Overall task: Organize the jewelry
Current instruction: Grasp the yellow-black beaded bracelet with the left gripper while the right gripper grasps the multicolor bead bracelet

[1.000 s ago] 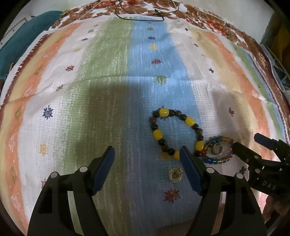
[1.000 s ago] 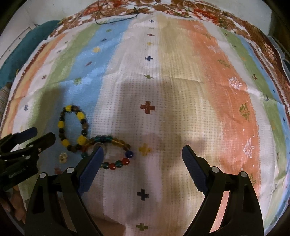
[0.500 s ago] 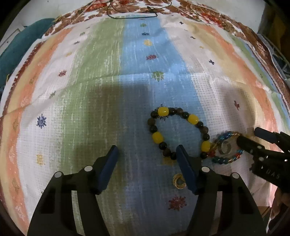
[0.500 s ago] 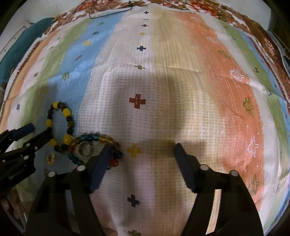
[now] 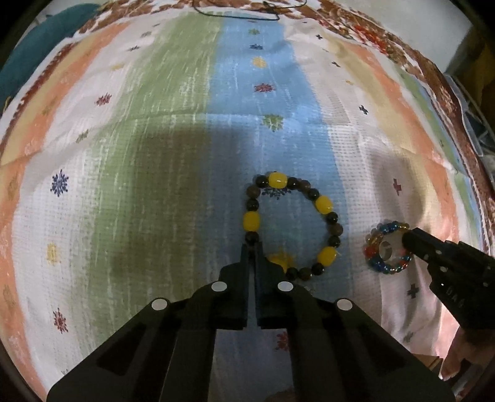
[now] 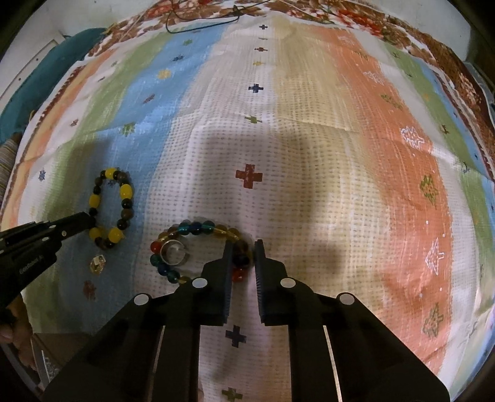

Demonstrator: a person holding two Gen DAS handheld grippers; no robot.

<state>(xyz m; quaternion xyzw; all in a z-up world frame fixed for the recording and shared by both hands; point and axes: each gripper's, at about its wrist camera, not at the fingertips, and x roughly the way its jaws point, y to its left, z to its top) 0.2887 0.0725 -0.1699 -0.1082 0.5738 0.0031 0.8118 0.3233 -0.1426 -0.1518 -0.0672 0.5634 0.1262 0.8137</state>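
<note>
A yellow-and-dark beaded bracelet (image 5: 323, 204) lies on the striped cloth; it also shows in the right wrist view (image 6: 125, 191). My left gripper (image 5: 252, 247) is shut on its near-left beads. A multicoloured glass-bead bracelet (image 6: 191, 227) lies to the right, with a silver ring (image 6: 173, 252) inside its loop; the bracelet also shows in the left wrist view (image 5: 376, 244). My right gripper (image 6: 243, 247) is shut on its right-hand beads. A small gold ring (image 6: 98, 264) lies on the cloth near the left gripper.
The striped cloth (image 6: 309, 139) covers the whole surface, with a brown patterned border at the far edge. A thin black cord (image 5: 235, 14) lies at the far edge. A teal cloth (image 5: 34, 46) lies at the far left.
Both grippers have closed from wide open: the left onto the yellow-and-dark bracelet, the right onto the multicoloured bracelet. The two bracelets, touching before, now lie apart.
</note>
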